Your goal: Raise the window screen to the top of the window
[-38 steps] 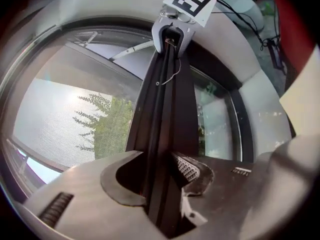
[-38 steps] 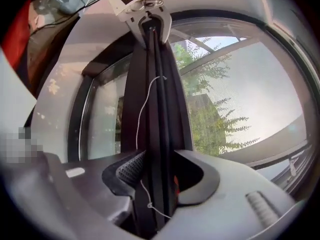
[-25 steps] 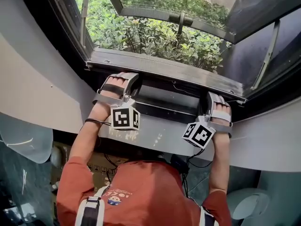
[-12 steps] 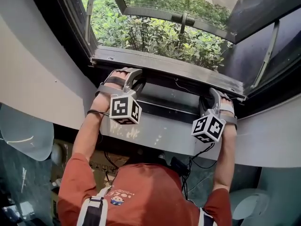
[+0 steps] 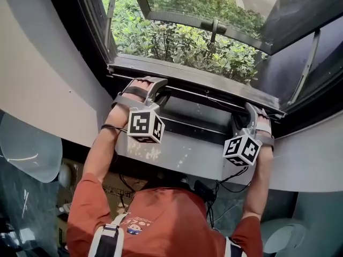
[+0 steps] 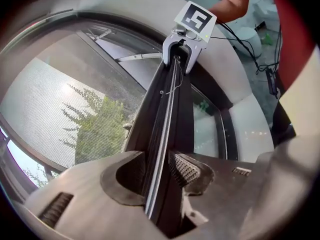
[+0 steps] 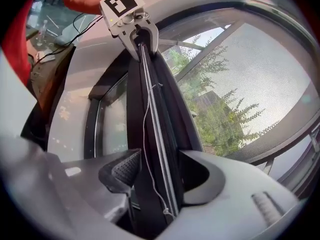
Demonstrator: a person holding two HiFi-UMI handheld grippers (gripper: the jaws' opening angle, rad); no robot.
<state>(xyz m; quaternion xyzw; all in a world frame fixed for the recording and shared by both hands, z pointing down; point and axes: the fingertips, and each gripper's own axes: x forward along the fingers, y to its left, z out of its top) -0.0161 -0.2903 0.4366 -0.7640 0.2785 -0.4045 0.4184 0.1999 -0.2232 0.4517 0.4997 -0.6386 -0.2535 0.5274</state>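
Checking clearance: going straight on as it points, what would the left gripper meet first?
Probably the dark metal window-screen bar, already lying between the left gripper's jaws, which have just been opening.

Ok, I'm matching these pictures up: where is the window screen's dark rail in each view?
Head view: the screen rail slants across the middle, lower at right.
Left gripper view: it runs from bottom centre up to top centre.
Right gripper view: it runs from bottom centre to upper left.
Shared landmark: the greenery outside, left of the rail in the left gripper view, right of it in the right.
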